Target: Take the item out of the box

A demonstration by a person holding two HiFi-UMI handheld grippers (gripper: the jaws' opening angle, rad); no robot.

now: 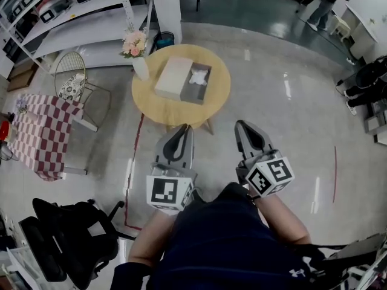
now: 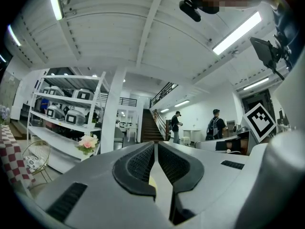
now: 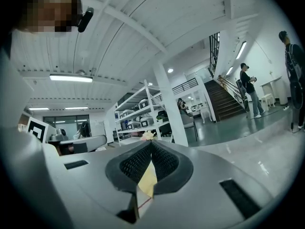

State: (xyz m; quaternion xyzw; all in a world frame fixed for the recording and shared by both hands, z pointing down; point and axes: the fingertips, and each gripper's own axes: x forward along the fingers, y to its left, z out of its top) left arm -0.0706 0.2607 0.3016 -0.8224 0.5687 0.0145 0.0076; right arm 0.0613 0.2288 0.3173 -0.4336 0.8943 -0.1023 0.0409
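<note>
A round wooden table [image 1: 151,101] stands ahead of me on the shiny floor. On it lies an open grey box [image 1: 208,77] with a white crumpled item [image 1: 197,78] inside, and a beige lid [image 1: 173,77] lies right beside it on the left. My left gripper [image 1: 183,127] [image 2: 156,144] is held low in front of my body, short of the table, its jaws closed tip to tip with nothing between them. My right gripper [image 1: 240,124] [image 3: 151,143] hangs alongside at the same height, also shut and empty. Both gripper views point up and outward across the room.
A vase of pink flowers [image 1: 135,48] stands at the table's far left edge. A wire chair [image 1: 75,80] and a checked-cloth table [image 1: 45,135] are to the left, a black office chair [image 1: 66,237] at near left. White shelving [image 1: 78,17] lines the back, and red tape [image 1: 134,156] marks the floor.
</note>
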